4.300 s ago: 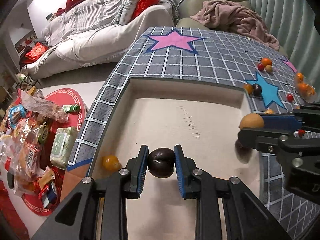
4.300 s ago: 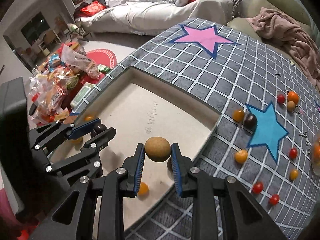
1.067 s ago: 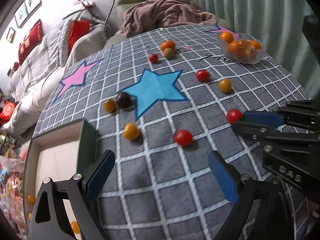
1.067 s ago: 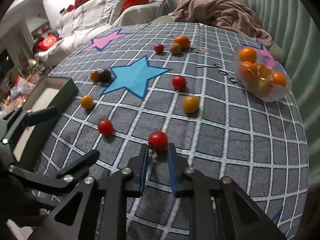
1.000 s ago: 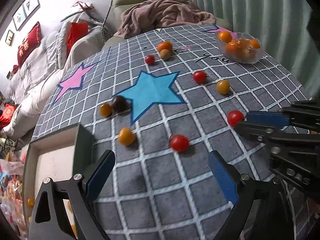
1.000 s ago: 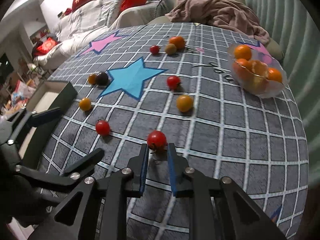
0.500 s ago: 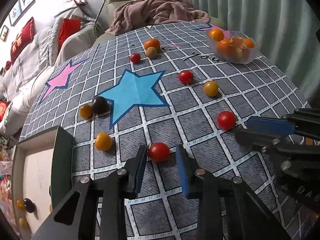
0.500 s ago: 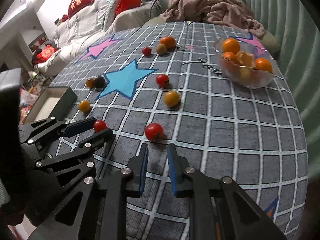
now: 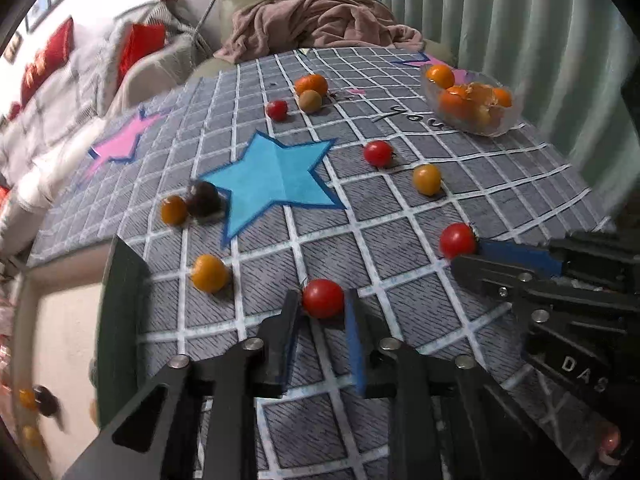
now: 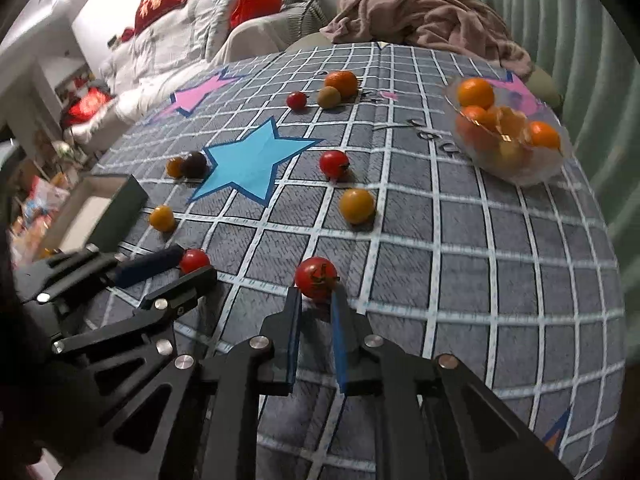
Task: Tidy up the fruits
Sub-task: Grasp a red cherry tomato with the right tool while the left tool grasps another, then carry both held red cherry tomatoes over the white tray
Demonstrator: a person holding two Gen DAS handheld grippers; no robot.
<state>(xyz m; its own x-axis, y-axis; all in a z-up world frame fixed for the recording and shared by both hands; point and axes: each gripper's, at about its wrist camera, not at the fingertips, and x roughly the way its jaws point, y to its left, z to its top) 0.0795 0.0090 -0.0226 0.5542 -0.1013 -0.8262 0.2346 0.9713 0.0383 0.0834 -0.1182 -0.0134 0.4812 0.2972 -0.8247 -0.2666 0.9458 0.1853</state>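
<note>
Small fruits lie scattered on a grey checked tablecloth (image 9: 400, 220) with star patches. My left gripper (image 9: 322, 304) is shut on a red cherry tomato (image 9: 323, 298), low over the cloth; it also shows in the right wrist view (image 10: 194, 261). My right gripper (image 10: 314, 294) has its narrow jaws at the sides of a second red tomato (image 10: 317, 273), seen from the left wrist view (image 9: 457, 239) at the right fingertips. Whether the pads touch it I cannot tell. A dark-walled box (image 9: 120, 280) at the left holds several small fruits (image 9: 38, 400).
A clear bowl of oranges (image 10: 506, 136) stands at the back right. Loose on the cloth: yellow tomatoes (image 9: 427, 179) (image 9: 209, 273), a red tomato (image 9: 378, 153), a dark plum (image 9: 204, 199), an orange with a brown fruit (image 9: 311, 87). A sofa and blanket lie behind.
My left gripper closed from wide open onto the red tomato. My right gripper pulled back slightly, then moved forward again to the other red tomato.
</note>
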